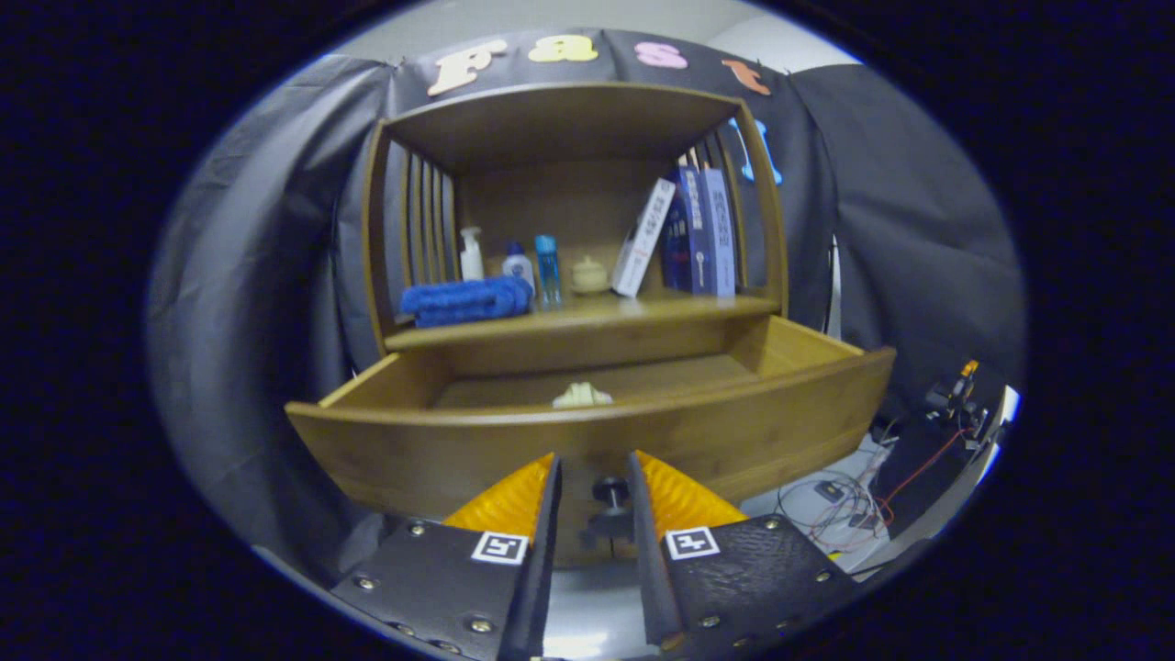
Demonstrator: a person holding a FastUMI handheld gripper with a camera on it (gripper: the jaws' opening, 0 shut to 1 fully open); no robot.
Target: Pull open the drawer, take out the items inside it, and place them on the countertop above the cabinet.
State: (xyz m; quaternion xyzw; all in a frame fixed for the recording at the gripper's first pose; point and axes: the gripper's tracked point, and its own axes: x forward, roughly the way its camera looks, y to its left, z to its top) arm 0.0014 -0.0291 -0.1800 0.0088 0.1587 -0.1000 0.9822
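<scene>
Cabinet (569,119): wooden, with 1 open shelf compartment above the drawer; every place below is given relative to the drawer.
Drawer (587,441): pulled well out toward the fingers, its inside open to view, so the opening step looks done.
Countertop (587,317): the shelf board directly above the drawer; it carries a folded blue towel (466,300) at its left, 3 small bottles (514,262) behind the towel, a small pale jar (589,274) mid-shelf, and leaning books (684,229) at its right.
Gripper (594,487): in front of the drawer's front panel, fingers parted with a gap between them.
Knob (610,491): dark, on the drawer front, sitting in that gap; the fingers stand either side of it and do not appear to press on it.
Item (582,396): 1 pale object on the drawer floor just behind the front panel; others, if any, are hidden by the panel.
Left to do: lift the item out and set it on the countertop.
</scene>
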